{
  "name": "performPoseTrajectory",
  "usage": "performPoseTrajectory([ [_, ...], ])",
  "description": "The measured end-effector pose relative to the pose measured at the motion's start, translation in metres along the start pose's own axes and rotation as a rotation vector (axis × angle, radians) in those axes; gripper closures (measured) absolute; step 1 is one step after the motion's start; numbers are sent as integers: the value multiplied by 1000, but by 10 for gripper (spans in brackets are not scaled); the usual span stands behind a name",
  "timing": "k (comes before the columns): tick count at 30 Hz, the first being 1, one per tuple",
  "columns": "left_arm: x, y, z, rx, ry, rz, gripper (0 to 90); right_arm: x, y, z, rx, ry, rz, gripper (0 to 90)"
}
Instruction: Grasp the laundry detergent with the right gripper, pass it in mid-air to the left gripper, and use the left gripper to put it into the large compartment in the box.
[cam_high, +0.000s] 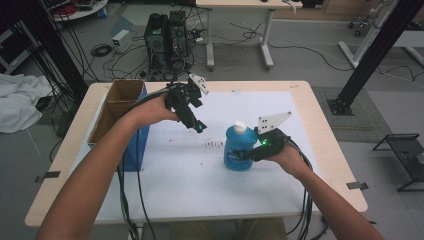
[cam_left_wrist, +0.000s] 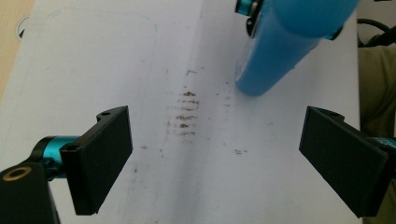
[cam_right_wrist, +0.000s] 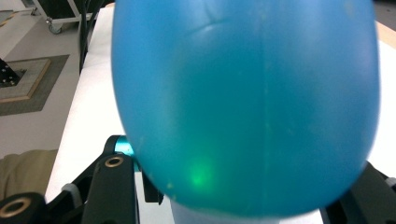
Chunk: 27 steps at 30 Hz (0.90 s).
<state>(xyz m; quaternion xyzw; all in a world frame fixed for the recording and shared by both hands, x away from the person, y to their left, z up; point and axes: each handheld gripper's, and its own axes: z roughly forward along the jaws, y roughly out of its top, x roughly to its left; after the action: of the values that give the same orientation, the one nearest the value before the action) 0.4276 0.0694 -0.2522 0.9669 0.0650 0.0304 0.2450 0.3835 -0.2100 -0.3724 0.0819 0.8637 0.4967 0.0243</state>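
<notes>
While the right gripper (cam_high: 248, 151) squeezes its fingers on the blue bottle (cam_high: 239, 149) standing mid-counter, the left gripper (cam_high: 199, 125) hangs open nearby. Next, it probably must grab the white cap (cam_high: 240, 126).

A robotics lab or test room — bare grey floor strewn with loose cables (cam_high: 260, 37), a computer tower (cam_high: 167, 37) standing on the floor at twelve o'clock from the table (cam_high: 320, 130), black metal frame posts (cam_high: 372, 55) at two o'clock and ten o'clock, another desk (cam_high: 240, 5) beyond.
</notes>
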Motion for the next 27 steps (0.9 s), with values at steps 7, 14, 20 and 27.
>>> performPoseTrajectory([
  [7,-23,14,-13,19,-45,35,96,4,5,-8,6,12,-5,439],
  [14,-42,32,-19,50,-88,77,96,9,13,-4,0,37,-38,442],
  [20,-53,48,-18,80,-98,124,96,12,23,0,24,62,-68,443],
  [27,-57,63,-17,95,-104,150,96,14,34,5,55,87,-81,442],
])
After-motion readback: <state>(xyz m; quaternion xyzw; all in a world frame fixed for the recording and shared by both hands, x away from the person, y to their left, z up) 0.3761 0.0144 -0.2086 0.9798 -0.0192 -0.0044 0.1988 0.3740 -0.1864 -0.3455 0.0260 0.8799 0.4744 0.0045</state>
